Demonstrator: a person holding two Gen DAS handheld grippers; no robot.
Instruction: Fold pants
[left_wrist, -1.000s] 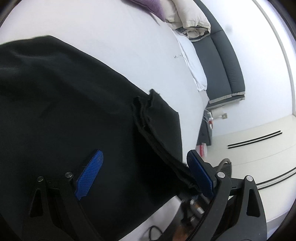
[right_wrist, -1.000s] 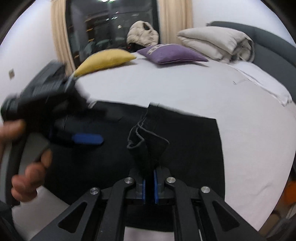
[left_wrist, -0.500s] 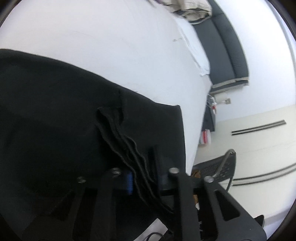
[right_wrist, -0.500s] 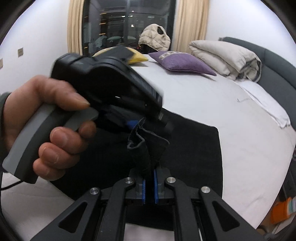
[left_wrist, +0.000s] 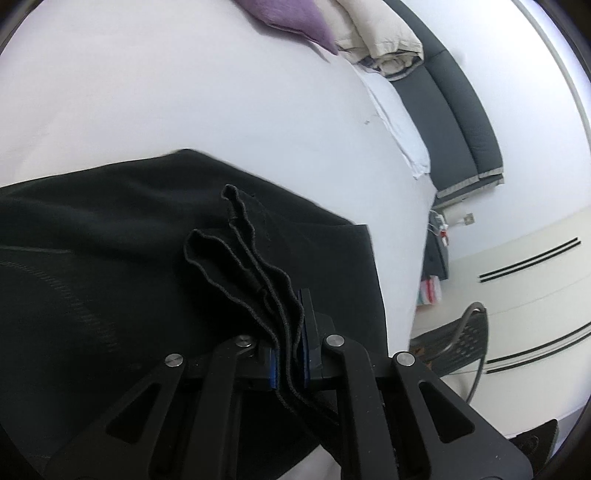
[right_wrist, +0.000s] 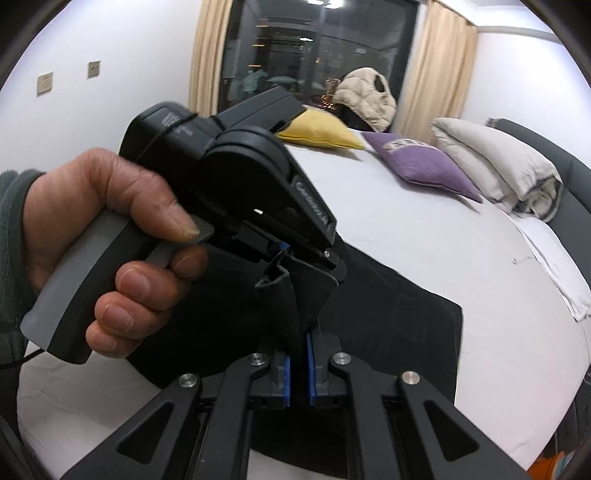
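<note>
Black pants (left_wrist: 110, 280) lie spread on a white bed (left_wrist: 184, 92). My left gripper (left_wrist: 290, 363) is shut on a bunched stack of the pants' hem edges, which stand up between its blue pads. My right gripper (right_wrist: 299, 373) is shut on the same bunched edge of the pants (right_wrist: 399, 325), lifted above the bed. In the right wrist view the left gripper (right_wrist: 295, 254), held by a hand, bites the fabric just above my right fingers.
A purple pillow (right_wrist: 424, 166), a yellow pillow (right_wrist: 317, 131) and a folded beige duvet (right_wrist: 495, 162) sit at the bed's far side. A dark headboard (left_wrist: 461, 110) runs along the right. A chair (left_wrist: 461, 332) stands past the bed edge.
My left gripper was open beside the raised fabric, then moved in and shut on the bunched edge next to my right gripper. My right gripper stayed shut on the pants.
</note>
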